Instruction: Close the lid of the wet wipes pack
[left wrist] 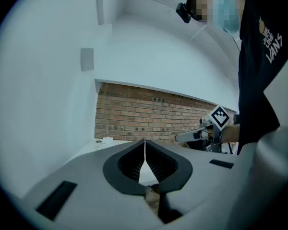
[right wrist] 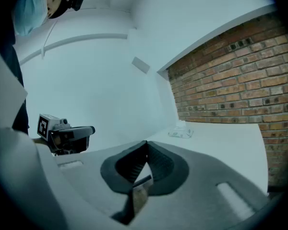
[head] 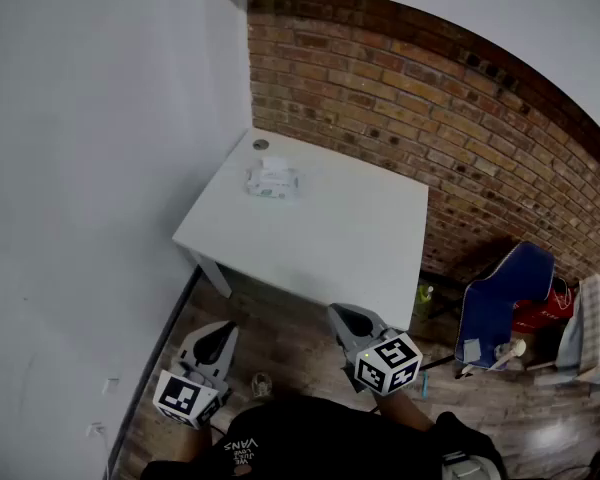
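A wet wipes pack (head: 272, 180) lies on the far left part of a white table (head: 360, 248) set in a corner between a plain wall and a brick wall (head: 460, 128). It sits just beside a small round fitting (head: 261, 144). The pack is pale and soft-sided, with a white raised part on top. It is too small in every view to tell how the lid stands. Its long axis runs across my view, roughly along the brick wall.

I hold my left gripper (head: 223, 330) and right gripper (head: 342, 313) low at the table's near edge, well apart from the pack. Each gripper's own view shows its fingers (left wrist: 158, 164) pressed together at the tips, with nothing between them.

Only the head view takes in the wooden floor (head: 280, 338) and a blue chair (head: 505, 298) to the right. The right gripper view alone shows the pack (right wrist: 181, 132) side-on across the tabletop. Each gripper view catches the other gripper's marker cube (left wrist: 220, 116).
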The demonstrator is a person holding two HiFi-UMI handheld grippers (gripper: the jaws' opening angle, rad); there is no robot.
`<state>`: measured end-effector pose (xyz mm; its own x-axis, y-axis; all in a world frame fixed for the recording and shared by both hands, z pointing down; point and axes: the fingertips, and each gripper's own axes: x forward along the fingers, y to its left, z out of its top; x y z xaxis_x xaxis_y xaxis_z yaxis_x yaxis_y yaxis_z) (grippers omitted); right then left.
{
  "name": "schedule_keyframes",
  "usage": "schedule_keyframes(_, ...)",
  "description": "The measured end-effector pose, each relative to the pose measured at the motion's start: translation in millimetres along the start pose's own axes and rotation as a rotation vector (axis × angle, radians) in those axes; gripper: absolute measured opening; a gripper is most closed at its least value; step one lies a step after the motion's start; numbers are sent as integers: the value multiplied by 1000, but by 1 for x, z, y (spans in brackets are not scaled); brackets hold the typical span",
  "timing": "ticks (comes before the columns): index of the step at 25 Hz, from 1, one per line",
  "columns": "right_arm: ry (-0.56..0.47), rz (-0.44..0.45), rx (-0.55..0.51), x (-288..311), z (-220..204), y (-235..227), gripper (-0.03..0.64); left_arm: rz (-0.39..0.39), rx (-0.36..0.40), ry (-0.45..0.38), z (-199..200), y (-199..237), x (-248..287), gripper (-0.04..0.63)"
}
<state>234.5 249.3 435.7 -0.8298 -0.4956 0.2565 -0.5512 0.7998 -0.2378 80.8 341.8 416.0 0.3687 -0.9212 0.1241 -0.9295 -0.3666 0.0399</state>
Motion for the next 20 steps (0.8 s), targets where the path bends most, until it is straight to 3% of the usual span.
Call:
schedule_keyframes(4,-35,-21,-15,11,10,1,-3,-10,-107,-18,16,7,2,14)
schedule_keyframes(14,-48,-99,-36,40,11,11,-2,-38,-97,-33,11,51,-4,14)
schedule_keyframes(17,-50,-127,-39,47,12,12,-3,-49,-36,-43,3,71,-7,14)
schedule_keyframes(20,-53,-158,-44,54,13,13,-2,-59,-77,-35,10,79,-7,14)
